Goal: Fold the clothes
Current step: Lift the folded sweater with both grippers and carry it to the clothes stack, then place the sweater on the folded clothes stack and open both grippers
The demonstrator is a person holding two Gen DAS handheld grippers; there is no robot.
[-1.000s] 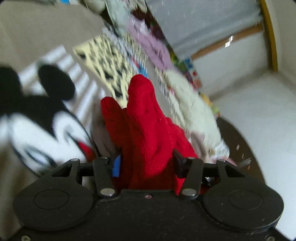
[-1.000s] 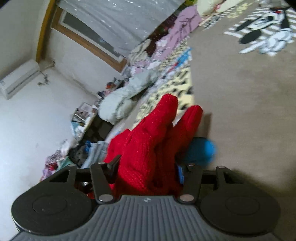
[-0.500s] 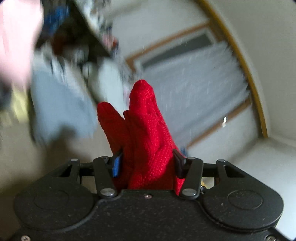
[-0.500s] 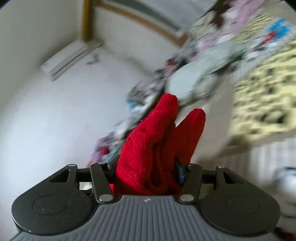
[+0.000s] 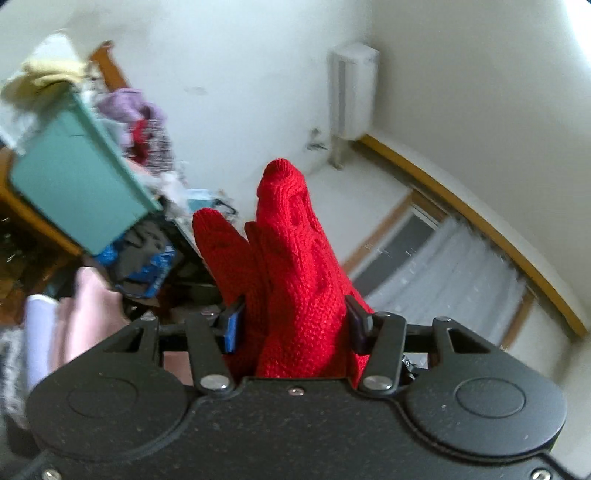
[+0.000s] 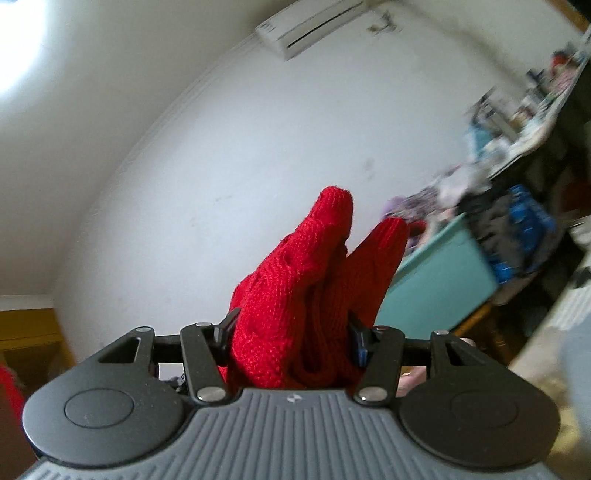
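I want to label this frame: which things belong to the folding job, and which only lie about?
Job: red knit, left gripper, right gripper.
Lying about: teal box, clothes pile, air conditioner, curtain.

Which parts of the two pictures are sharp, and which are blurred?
Left wrist view: the red knit in the left gripper is sharp, the teal bin smeared. Right wrist view: red knit sharp, clutter at right blurred, glare top left.

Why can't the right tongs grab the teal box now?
Probably they can't: the right tongs are already shut on red knitted fabric, and the teal box sits apart, ahead to the right.
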